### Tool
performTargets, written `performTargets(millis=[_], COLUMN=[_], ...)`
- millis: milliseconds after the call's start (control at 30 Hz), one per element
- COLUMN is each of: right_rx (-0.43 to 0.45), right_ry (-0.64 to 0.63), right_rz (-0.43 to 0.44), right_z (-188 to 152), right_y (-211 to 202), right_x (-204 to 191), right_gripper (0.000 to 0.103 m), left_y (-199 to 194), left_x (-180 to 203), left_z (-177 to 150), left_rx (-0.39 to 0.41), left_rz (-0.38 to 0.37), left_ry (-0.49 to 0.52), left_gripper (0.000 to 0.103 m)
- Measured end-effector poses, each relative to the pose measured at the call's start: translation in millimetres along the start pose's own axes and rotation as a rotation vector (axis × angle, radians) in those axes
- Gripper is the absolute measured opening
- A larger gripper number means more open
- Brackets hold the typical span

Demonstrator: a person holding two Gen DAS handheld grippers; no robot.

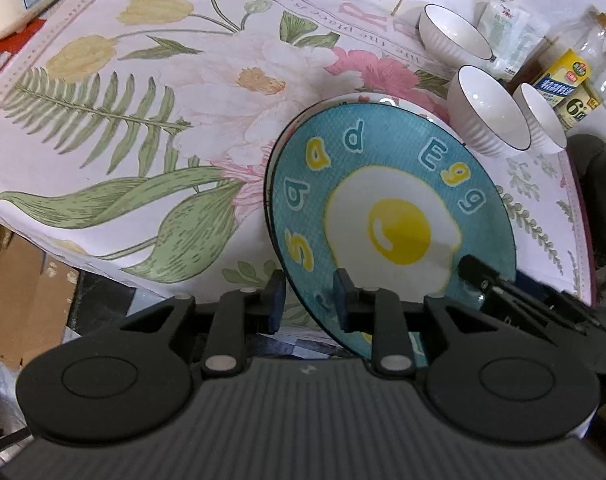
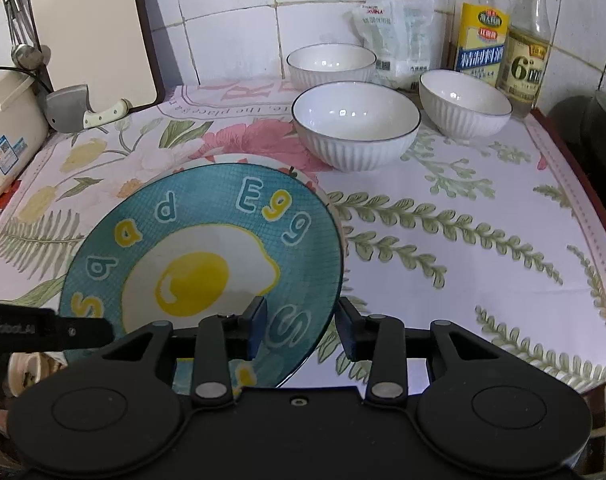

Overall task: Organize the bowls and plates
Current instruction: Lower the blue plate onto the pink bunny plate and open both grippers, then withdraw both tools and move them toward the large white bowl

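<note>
Both grippers, left [image 1: 309, 300] and right [image 2: 301, 328], straddle the egg plate's [image 2: 207, 256] near rim, jaws open, gripping nothing. The plate overhangs the worktop [image 2: 463, 240] edge atop another plate [image 2: 223, 158]; uneven closing could tip it off.

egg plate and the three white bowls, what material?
Egg plate: likely glazed ceramic or glass, going by its glossy printed face and thin dark rim. White bowls: probably glazed ceramic, with shiny interiors showing highlights, ribbed outsides and dark rim lines.
</note>
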State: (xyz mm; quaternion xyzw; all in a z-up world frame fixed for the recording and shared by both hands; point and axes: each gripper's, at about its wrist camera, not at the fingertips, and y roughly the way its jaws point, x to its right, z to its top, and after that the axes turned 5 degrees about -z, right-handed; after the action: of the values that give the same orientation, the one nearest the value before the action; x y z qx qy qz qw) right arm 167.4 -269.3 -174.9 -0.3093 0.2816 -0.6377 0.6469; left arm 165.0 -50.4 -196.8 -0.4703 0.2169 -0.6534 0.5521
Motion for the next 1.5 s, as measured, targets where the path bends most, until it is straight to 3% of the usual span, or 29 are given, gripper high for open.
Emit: performTargets(millis=[100, 167, 233, 467, 500, 567, 600, 733, 1000, 1167, 1267, 1500], right_rx=[0.042, 0.056, 0.08, 0.128, 0.124, 0.124, 0.128, 0.141, 0.164, 0.232, 0.258, 0.331], right_ry=[-0.04, -0.041, -0.05, -0.051, -0.051, -0.051, -0.04, -0.08, -0.06, -0.064, -0.057, -0.077], right_rz=[-0.036, -0.027, -0.028, -0.003, 0.012, 0.049, 0.074, 0.075, 0.104, 0.12, 0.13, 0.134], right_z=[0.1, -0.8, -3.7, -17.1, -18.8, -22.6, -23.9, -23.4, -21.3, -19.3, -17.7, -19.2], right_y=[1.5, 1.9, 1.0, -27.2, -31.2, -38.1, -41.0, -39.0, -28.8, -55.0, -72.7, -115.9], right_x=[-1.5, 0.8, 2.4, 12.7, 14.7, 17.3, 18.5, 8.5, 4.4, 18.0, 30.5, 54.3], right_gripper=[0.043, 0.043, 0.043, 0.043, 0.041, 0.013, 0.007, 0.002, 0.002, 0.012, 0.021, 0.031], left_y=[-2.2, -4.6, -8.1, -18.0, -18.3, -18.5, -18.2, -15.3, -10.6, -23.0, -34.4, -74.7], left_x=[0.6, -0.2, 1.2, 7.9, 8.9, 10.2, 11.1, 12.8, 13.1, 17.7, 22.9, 48.5], left_z=[-1.5, -2.9, -5.1, -10.2, -10.7, -11.3, -11.6, -12.1, -13.6, -13.9, -15.4, -19.7], left_rx=[0.007, 0.01, 0.025, 0.046, 0.049, 0.056, 0.058, 0.068, 0.078, 0.076, 0.077, 0.11], left_rz=[0.011, 0.005, -0.002, 0.023, 0.027, 0.033, 0.037, 0.041, 0.05, 0.041, 0.028, -0.015], left_ry=[0.009, 0.015, 0.029, 0.054, 0.057, 0.059, 0.063, 0.067, 0.081, 0.104, 0.122, 0.198], left_gripper=[0.025, 0.024, 0.016, 0.014, 0.014, 0.014, 0.014, 0.014, 0.017, 0.019, 0.023, 0.034])
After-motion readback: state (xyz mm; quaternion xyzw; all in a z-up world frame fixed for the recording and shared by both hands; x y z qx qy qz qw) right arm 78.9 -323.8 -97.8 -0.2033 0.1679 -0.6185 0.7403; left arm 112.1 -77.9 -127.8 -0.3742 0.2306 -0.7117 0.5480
